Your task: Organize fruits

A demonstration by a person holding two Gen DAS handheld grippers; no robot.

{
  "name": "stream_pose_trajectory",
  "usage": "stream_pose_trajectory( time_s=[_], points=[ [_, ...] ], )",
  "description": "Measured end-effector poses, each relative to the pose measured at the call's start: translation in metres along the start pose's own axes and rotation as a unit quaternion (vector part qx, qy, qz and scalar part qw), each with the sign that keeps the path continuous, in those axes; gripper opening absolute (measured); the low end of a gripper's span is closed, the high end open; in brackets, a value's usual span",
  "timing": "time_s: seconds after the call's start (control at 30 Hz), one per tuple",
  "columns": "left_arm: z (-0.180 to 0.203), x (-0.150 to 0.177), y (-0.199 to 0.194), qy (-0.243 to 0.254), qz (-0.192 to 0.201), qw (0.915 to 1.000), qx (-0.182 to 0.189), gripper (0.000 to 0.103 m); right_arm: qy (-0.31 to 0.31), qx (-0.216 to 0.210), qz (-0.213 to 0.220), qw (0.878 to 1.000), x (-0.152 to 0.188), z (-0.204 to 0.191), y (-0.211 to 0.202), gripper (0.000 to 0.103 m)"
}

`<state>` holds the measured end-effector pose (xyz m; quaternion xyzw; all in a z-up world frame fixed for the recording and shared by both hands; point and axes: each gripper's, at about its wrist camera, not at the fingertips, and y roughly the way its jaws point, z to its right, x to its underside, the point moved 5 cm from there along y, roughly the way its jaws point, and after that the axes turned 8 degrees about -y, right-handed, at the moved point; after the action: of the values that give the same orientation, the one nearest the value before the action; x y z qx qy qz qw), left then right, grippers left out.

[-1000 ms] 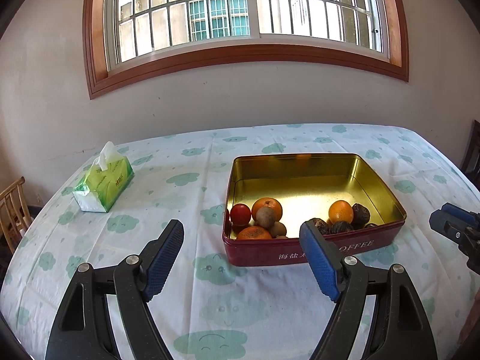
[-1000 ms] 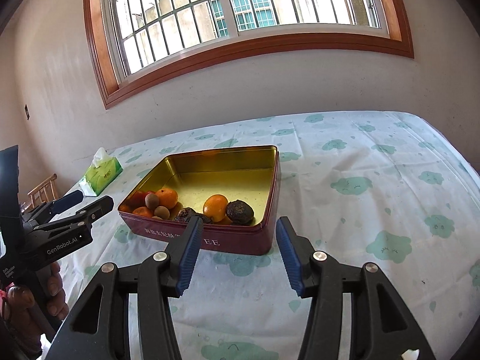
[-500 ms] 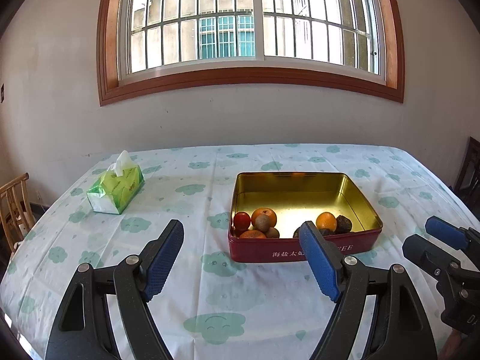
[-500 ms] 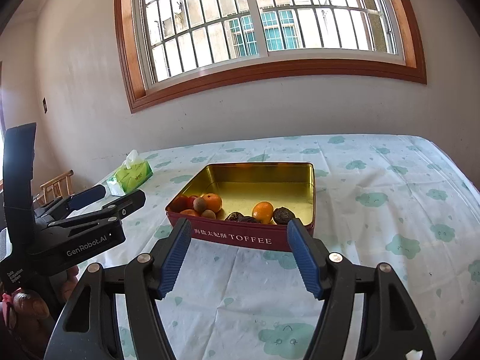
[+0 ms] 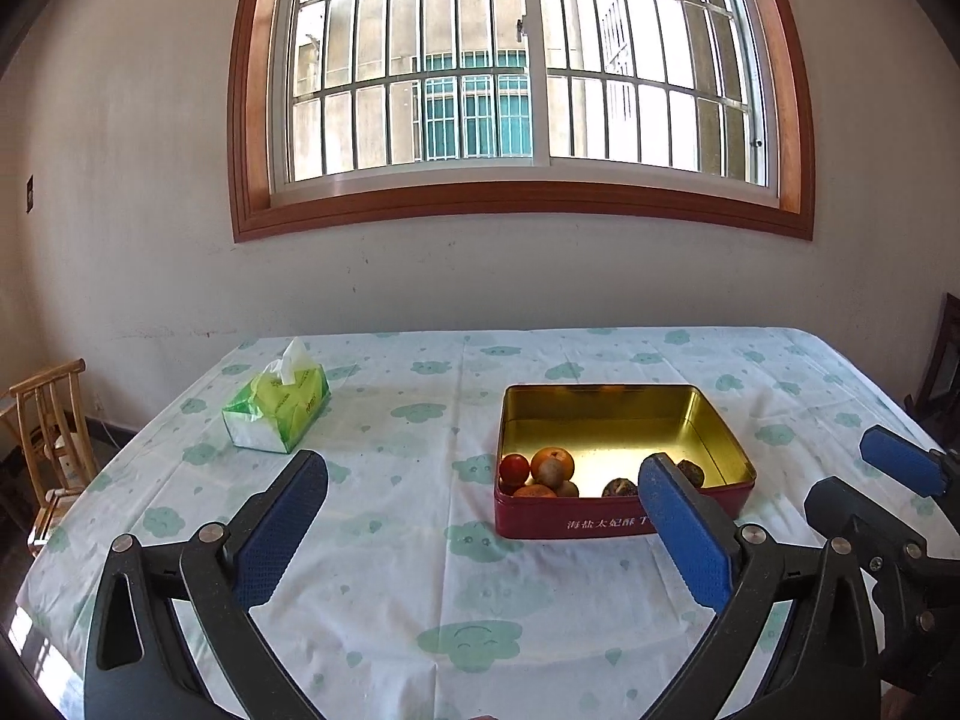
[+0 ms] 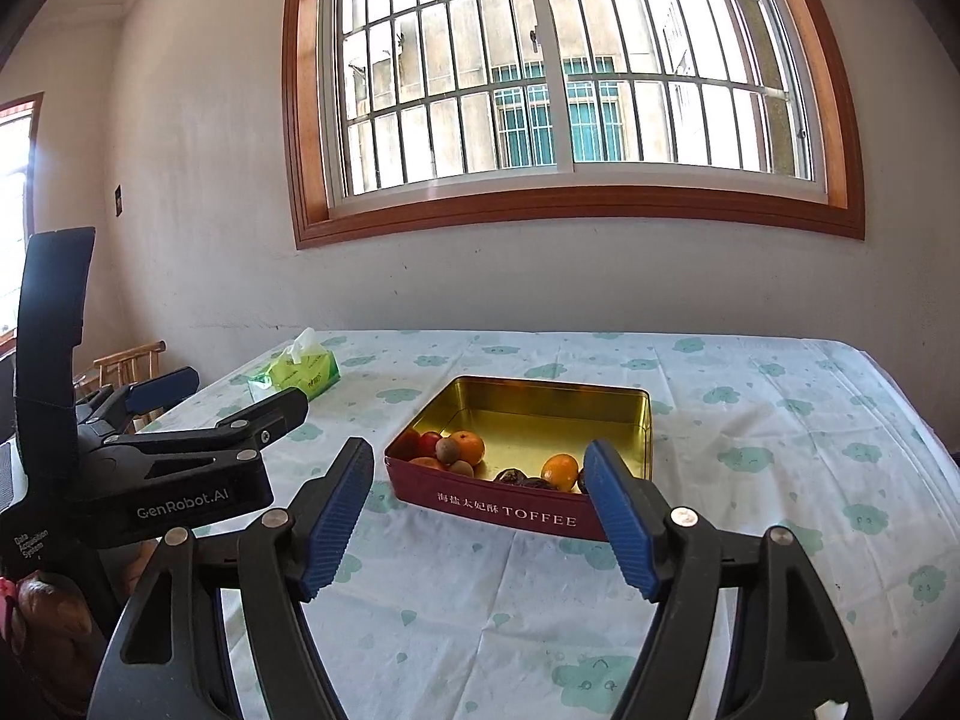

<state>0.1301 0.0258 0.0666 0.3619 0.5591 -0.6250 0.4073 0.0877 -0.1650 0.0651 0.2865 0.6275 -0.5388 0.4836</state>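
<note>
Both claws are pulling back and rising from the red rectangular toffee tin with a gold inside (image 5: 624,516), which now sits smaller and farther off than a second ago. It is resting near the middle of the surface under a white cloth with green clouds (image 5: 390,540), well clear of every edge. Oranges, a red fruit and dark wrinkled fruits (image 6: 462,450) are lying along its near wall. Left claw (image 5: 480,516) and right claw (image 6: 480,510) are opening wide, nothing between them. Bare cloth is lying around the tin; a green tissue pack (image 5: 276,414) is sitting near the far left edge.
</note>
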Motion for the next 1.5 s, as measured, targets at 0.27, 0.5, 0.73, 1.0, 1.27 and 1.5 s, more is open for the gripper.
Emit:
stream_pose_trajectory(
  time_s=[0.27,0.5,0.73,1.0,1.27,1.5],
  points=[
    [-0.002,0.001,-0.015,-0.003,-0.004,1.0000,0.005,0.103,-0.010,0.003,0.025,1.000,-0.006,-0.010,-0.017,0.075],
    [-0.001,0.007,-0.028,0.000,-0.003,1.0000,0.005,0.103,-0.016,0.005,0.037,0.999,-0.005,-0.015,-0.031,0.079],
    [0.000,0.011,-0.036,0.001,-0.003,1.0000,0.005,0.103,-0.024,0.005,0.044,0.999,-0.004,-0.017,-0.042,0.079],
    [0.007,0.013,-0.038,0.010,-0.002,0.9999,0.006,0.103,-0.016,0.011,0.047,0.999,-0.001,-0.010,-0.045,0.081],
    [0.008,0.016,-0.033,0.009,-0.009,0.9999,0.007,0.103,-0.015,0.016,0.044,0.999,0.002,-0.010,-0.044,0.081],
    [0.007,0.019,-0.030,0.005,-0.012,0.9999,0.005,0.103,-0.015,0.023,0.046,0.999,0.003,-0.009,-0.045,0.086]
  ],
)
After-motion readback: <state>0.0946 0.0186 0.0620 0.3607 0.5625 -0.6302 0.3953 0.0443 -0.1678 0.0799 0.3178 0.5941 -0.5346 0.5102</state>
